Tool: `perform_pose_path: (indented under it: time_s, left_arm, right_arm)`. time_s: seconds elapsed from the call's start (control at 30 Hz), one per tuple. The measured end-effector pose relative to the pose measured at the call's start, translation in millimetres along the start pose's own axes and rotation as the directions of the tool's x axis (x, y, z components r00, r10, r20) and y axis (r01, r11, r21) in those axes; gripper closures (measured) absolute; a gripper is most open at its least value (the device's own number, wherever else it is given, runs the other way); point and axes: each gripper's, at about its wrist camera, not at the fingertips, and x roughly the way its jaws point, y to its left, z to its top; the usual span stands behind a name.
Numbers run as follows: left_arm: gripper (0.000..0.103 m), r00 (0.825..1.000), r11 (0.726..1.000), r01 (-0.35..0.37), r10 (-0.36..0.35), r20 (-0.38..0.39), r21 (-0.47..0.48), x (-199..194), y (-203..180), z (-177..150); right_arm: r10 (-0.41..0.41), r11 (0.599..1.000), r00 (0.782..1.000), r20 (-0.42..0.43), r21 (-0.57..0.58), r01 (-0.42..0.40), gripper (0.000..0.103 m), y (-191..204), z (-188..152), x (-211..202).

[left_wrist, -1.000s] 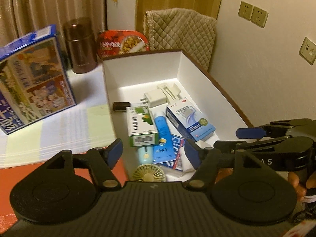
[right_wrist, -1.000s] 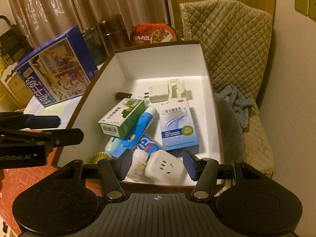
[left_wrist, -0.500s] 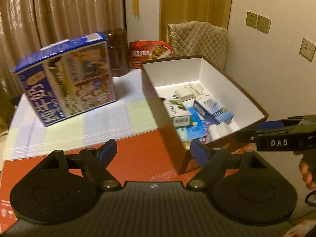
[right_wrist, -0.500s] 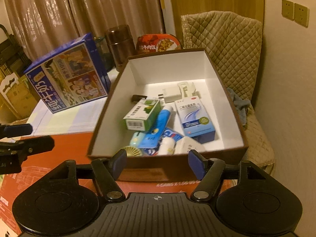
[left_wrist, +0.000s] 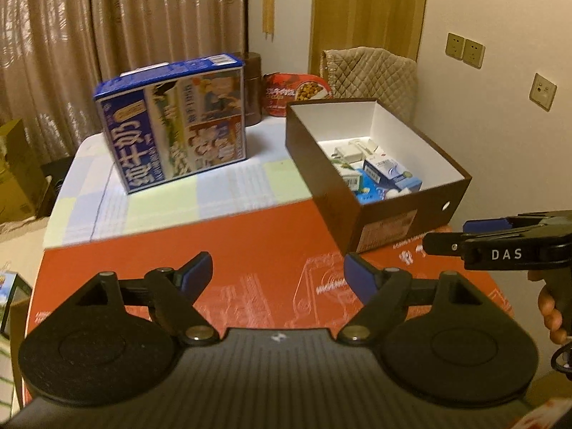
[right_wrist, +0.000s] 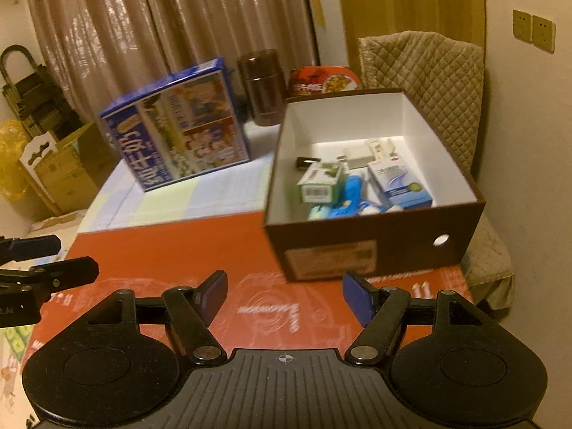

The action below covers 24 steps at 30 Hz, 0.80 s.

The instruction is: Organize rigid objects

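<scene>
A: Left wrist view first, quick. My left gripper (left_wrist: 277, 273) is spread wide with nothing between the pads, only bare red mat (left_wrist: 250, 246) under it. Its jaws have just been opening.

B: And the box?

A: The brown box (left_wrist: 389, 211) sits ahead and to the right of it, well apart. Its long axis runs away from me, angled off to the right, with the short labelled end facing me. The small items are inside: a blue-and-white carton (left_wrist: 391, 175) and a white plug (left_wrist: 348, 152), partly hidden by the near wall. My right gripper (left_wrist: 447, 236) pokes in from the right edge, close to the box's near corner.

B: Right wrist view?

A: The right gripper (right_wrist: 284, 295) is also parted and empty; its jaws have just been opening too. The box (right_wrist: 375, 246) lies almost straight ahead, slightly right, with its labelled end just past the fingertips. Inside I see a green carton (right_wrist: 320, 184), a blue tube (right_wrist: 352, 193) and the carton (right_wrist: 398, 184), loosely piled. The left gripper (right_wrist: 57, 259) shows at the left edge, far from the box.

B: So which is nearer?

A: The right hand, I'd judge. The big blue milk carton (right_wrist: 182, 127) stands outside on the cloth, left of the box, closer to my left side.
</scene>
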Motion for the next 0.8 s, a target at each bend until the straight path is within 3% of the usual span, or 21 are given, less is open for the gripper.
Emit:
perform_pose_path:
  time_s: [0.4, 0.8]
  left_arm:
    - [0.027, 0.999, 0.998, -0.037, 0.035, -0.034, -0.049, -46, 18, -48]
    - [0.027, 0.996, 0.995, -0.046, 0.038, -0.085, -0.093, -67, 25, -86]
  right_arm:
    - [0.012, 0.999, 1.000, -0.008, -0.042, -0.012, 0.034, 50, -49, -30]
    - [0.042, 0.995, 0.998, -0.042, -0.084, -0.046, 0.034, 79, -83, -46]
